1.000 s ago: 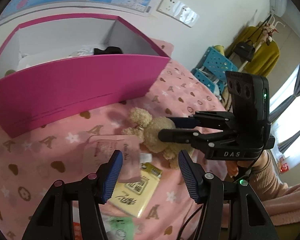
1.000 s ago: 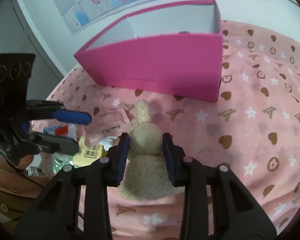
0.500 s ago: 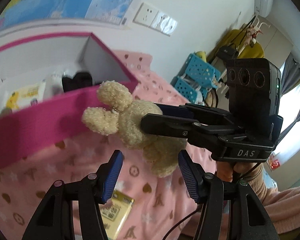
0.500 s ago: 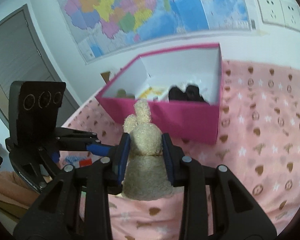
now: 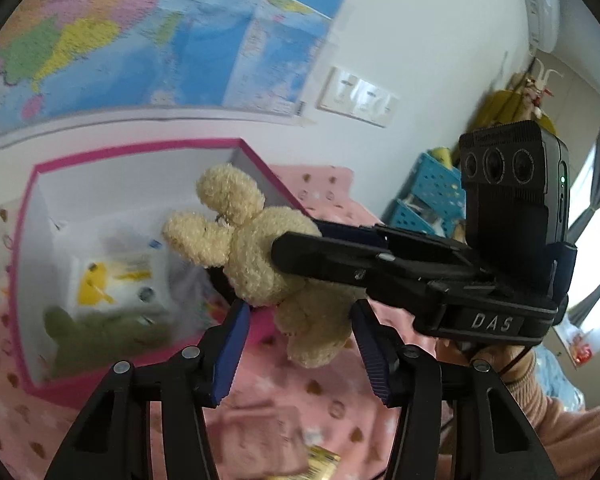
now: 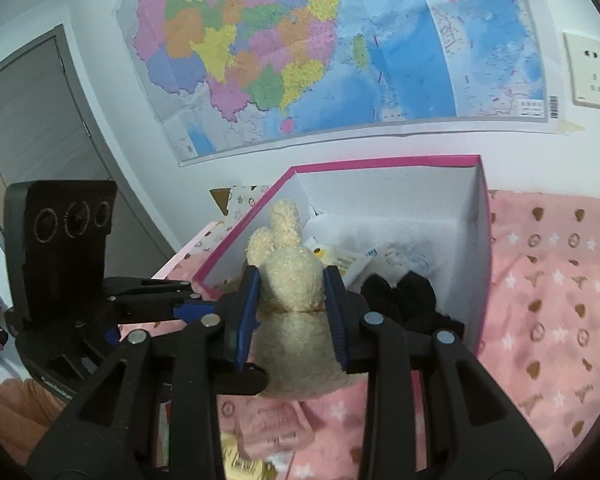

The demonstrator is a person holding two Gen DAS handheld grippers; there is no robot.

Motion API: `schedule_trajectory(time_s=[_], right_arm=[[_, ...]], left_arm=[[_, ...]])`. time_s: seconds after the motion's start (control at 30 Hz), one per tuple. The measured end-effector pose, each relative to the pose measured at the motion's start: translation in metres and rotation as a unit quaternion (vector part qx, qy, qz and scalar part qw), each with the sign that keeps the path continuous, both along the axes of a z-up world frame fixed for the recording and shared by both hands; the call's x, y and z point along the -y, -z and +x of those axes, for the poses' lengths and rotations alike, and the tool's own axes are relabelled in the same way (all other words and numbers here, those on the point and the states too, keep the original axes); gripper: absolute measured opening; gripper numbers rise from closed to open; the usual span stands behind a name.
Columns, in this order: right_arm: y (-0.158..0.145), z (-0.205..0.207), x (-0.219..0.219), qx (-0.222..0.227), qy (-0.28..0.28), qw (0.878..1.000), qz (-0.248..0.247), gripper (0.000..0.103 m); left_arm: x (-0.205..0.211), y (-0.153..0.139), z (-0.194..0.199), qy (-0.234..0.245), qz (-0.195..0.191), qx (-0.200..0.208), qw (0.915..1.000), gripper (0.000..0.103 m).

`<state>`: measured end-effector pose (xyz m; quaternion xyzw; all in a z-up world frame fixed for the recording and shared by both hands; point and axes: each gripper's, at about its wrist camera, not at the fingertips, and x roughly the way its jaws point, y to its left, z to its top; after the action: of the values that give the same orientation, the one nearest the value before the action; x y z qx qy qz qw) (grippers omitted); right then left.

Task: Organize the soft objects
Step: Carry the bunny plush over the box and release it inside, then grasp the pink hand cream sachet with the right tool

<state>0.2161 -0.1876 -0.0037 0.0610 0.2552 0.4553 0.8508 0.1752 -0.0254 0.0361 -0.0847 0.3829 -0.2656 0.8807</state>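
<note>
A cream plush rabbit [image 6: 290,280] hangs in the air with my right gripper [image 6: 291,276] shut on its middle, ears pointing at the pink box [image 6: 380,160]. In the left wrist view the rabbit [image 5: 260,256] sits over the box's near wall [image 5: 140,148], held by the right gripper [image 5: 298,238]. My left gripper [image 5: 300,307] is closing. The rabbit's legs hang in the gap between its pads, which do not press on it. From the right wrist view the left gripper [image 6: 192,300] is just left of the rabbit.
Inside the box lie a yellow-and-white packet [image 5: 112,276], a green soft thing [image 5: 100,332] and a black soft item [image 6: 400,296]. Flat packets [image 6: 272,428] lie on the pink patterned bedspread [image 6: 560,280] below. A wall with a map stands behind; blue crates [image 5: 432,188] stand at right.
The right gripper has lifted the rabbit off the bedspread and carried it up to the box. The left gripper rose alongside, and its jaws narrowed a little.
</note>
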Motion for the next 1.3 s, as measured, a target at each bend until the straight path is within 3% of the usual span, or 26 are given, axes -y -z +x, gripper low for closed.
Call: schedule_trajectory(time_s=[0.5, 0.57, 0.63, 0.83, 1.17, 1.3], right_arm=[[0.024, 0.065, -0.043, -0.072, 0.021, 0.997, -0.003, 0.036], [0.027, 0.067, -0.043, -0.077, 0.029, 0.997, -0.008, 0.041], [0.029, 0.066, -0.038, -0.076, 0.046, 0.996, -0.012, 0.046], [0.026, 0.048, -0.018, -0.057, 0.045, 0.997, -0.016, 0.046], [0.030, 0.014, 0.003, -0.048, 0.023, 0.998, -0.019, 0.046], [0.032, -0.009, 0.019, -0.048, 0.006, 0.999, -0.004, 0.046]], left_arm=[[-0.035, 0.030, 0.056, -0.067, 0.024, -0.049, 0.9963, 0.048], [-0.040, 0.036, 0.059, -0.080, 0.028, -0.057, 0.9948, 0.048], [-0.045, 0.042, 0.059, -0.092, 0.029, -0.068, 0.9930, 0.048], [-0.050, 0.044, 0.047, -0.096, 0.037, -0.058, 0.9930, 0.049], [-0.043, 0.024, 0.018, -0.089, 0.056, -0.023, 0.9942, 0.051], [-0.039, 0.014, -0.007, -0.070, 0.053, -0.003, 0.9961, 0.057]])
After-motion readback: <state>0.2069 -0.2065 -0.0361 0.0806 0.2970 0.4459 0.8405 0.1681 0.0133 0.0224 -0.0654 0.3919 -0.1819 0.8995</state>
